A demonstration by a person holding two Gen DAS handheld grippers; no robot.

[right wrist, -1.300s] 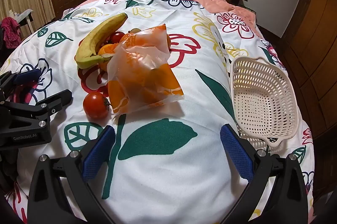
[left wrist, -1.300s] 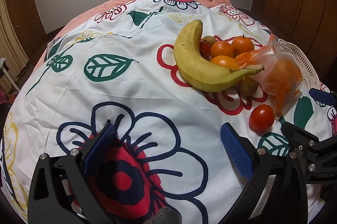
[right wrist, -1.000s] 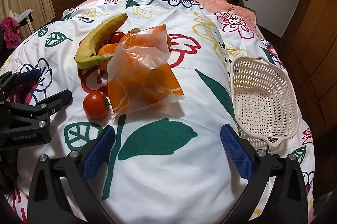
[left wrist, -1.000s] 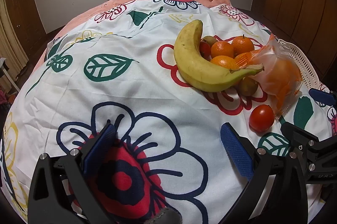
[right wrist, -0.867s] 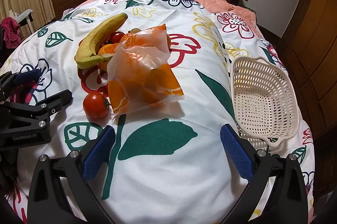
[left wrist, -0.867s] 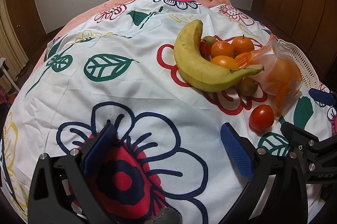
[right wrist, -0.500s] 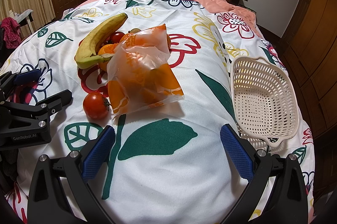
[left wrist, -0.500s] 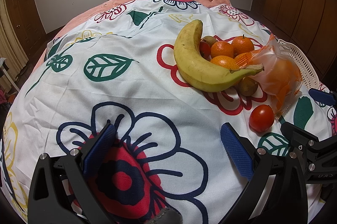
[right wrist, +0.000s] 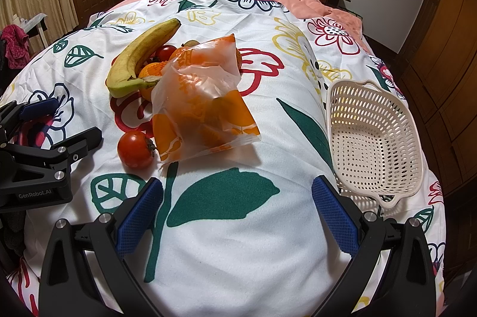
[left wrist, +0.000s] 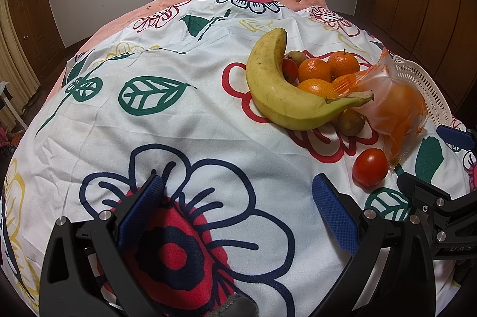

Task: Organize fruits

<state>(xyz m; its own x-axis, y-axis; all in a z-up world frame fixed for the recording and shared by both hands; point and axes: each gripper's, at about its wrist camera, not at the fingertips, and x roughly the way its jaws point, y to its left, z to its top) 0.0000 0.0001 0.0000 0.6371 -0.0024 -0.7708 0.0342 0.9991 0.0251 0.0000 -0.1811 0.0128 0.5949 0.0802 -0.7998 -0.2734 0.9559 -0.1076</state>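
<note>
bed (left wrist: 208, 114) under a flowered sheet, largest thing in both views. compared with the frames of the last second or so, nothing had shifted: no fruit displaced, both tools in the same pose. judged as a pause before the first pick; task not yet begun.

basket (right wrist: 369, 138), cream, perforated, lay empty on the sheet toward the right edge, well apart from the fruit pile. likely the destination.

bag (right wrist: 202, 102), translucent with orange print, held orange fruit inside and leaned on the pile.

banana (left wrist: 286, 96) curved around the left of the pile, stem end touching the bag.

mandarins (left wrist: 316, 69), several loose, tucked in the banana's curve. a brownish fruit (left wrist: 350, 121) sat just under the stem; kind unclear.

tomato (right wrist: 135, 148) lay alone, just beside the bag's near corner, nearest both tools.

left gripper (left wrist: 238, 212) hovered low over the sheet, jaws wide, nothing between them. right gripper (right wrist: 235, 209) likewise wide and empty, between bag and basket.

no progress to log; the tomato looked the easiest first grab.
</note>
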